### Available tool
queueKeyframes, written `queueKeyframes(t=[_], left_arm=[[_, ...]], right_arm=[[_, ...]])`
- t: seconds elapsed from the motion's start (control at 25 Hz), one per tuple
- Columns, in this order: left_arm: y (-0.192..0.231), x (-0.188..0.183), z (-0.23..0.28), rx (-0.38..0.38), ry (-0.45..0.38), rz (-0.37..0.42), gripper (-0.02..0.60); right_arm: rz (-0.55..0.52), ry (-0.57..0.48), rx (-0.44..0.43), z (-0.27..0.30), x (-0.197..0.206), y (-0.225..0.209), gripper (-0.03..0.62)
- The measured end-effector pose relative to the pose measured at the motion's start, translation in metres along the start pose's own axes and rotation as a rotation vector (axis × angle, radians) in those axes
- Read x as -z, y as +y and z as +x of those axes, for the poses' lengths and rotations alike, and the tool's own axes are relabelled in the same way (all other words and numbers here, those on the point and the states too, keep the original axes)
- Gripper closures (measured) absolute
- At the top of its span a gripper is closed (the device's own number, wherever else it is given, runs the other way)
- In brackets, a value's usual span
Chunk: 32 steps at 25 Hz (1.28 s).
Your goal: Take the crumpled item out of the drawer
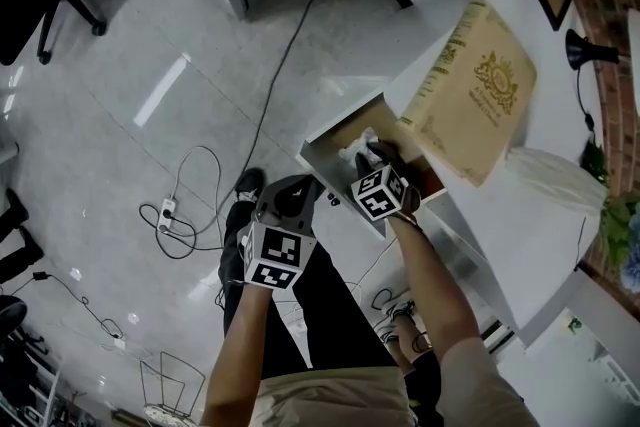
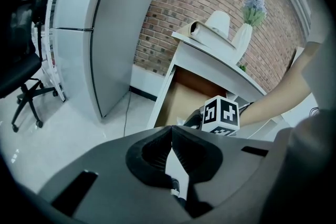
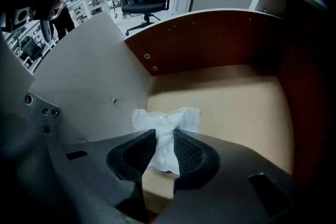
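The wad (image 3: 167, 117) lies on the 9 o'clock side of the drawer (image 3: 236, 107) floor, pinched by the right gripper (image 3: 164, 134). Its narrow waist is squeezed from both sides, its bulk fans out at 12 o'clock past the tips, and its long axis runs 12 to 6. The left gripper (image 2: 169, 129), jaws closed on nothing, hangs outside the drawer, at 7 o'clock of the right gripper in the head view.
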<state>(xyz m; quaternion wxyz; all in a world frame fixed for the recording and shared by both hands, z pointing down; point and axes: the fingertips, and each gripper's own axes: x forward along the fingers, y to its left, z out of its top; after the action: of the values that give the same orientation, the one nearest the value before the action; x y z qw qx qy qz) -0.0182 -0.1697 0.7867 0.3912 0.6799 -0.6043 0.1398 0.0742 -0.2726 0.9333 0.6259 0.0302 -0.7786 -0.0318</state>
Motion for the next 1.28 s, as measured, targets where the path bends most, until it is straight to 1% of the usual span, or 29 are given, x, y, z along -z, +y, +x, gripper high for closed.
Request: queueKeyframes(t=[0.16, 0.44, 0.64, 0.92, 1.16, 1.28], left_arm=[[0.006, -0.004, -0.002, -0.008, -0.015, -0.008, 0.566], [0.012, 0.0, -0.011, 0.002, -0.006, 0.006, 0.566], [0.011, 0.002, -0.016, 0.038, 0.008, 0.036, 0.566], [-0.002, -0.005, -0.02, 0.114, 0.032, 0.113, 0.566], [-0.029, -0.017, -0.023, 0.193, 0.05, 0.199, 0.566], [-0.047, -0.015, -0.028, 0.239, 0.076, 0.248, 0.566]], right_arm=[[-0.011, 0.03, -0.016, 0.003, 0.001, 0.002, 0.493], [0.068, 0.033, 0.004, -0.004, -0.001, 0.004, 0.524], [0.127, 0.03, 0.031, -0.017, 0.004, 0.007, 0.551], [0.223, -0.001, 0.086, -0.051, 0.006, 0.005, 0.562], [0.342, -0.046, 0.154, -0.091, 0.007, -0.002, 0.562], [0.396, -0.078, 0.191, -0.111, 0.006, -0.003, 0.562]])
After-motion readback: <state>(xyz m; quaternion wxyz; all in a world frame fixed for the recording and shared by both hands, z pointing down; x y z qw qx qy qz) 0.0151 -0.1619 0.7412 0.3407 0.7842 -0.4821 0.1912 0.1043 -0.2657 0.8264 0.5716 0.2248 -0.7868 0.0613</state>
